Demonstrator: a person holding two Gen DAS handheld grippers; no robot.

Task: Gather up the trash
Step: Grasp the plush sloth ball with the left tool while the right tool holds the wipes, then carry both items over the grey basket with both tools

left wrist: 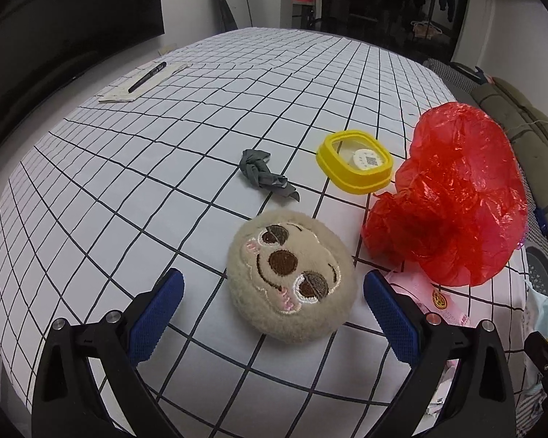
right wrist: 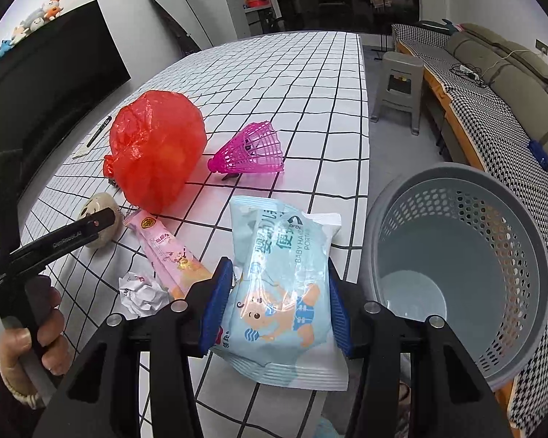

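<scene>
My right gripper (right wrist: 278,270) is shut on a light blue baby wipes pack (right wrist: 285,299), held over the table's near right edge. Just right of it, below table height, a grey perforated basket (right wrist: 518,255) stands open. My left gripper (left wrist: 274,281) is open and low over the table. A beige plush face (left wrist: 292,277) lies between its blue pads, touching neither. A red plastic bag (left wrist: 453,197) (right wrist: 157,153), a pink wrapper (right wrist: 168,255) and a crumpled white paper (right wrist: 142,292) lie on the checked cloth.
Also on the cloth are a grey crumpled scrap (left wrist: 265,177), a yellow-rimmed box (left wrist: 356,160), a pink shuttlecock (right wrist: 252,149) and a pen (left wrist: 148,76) on paper. A person's hand (right wrist: 36,328) grips the left tool. A grey stool (right wrist: 400,84) and a sofa (right wrist: 493,84) stand to the right.
</scene>
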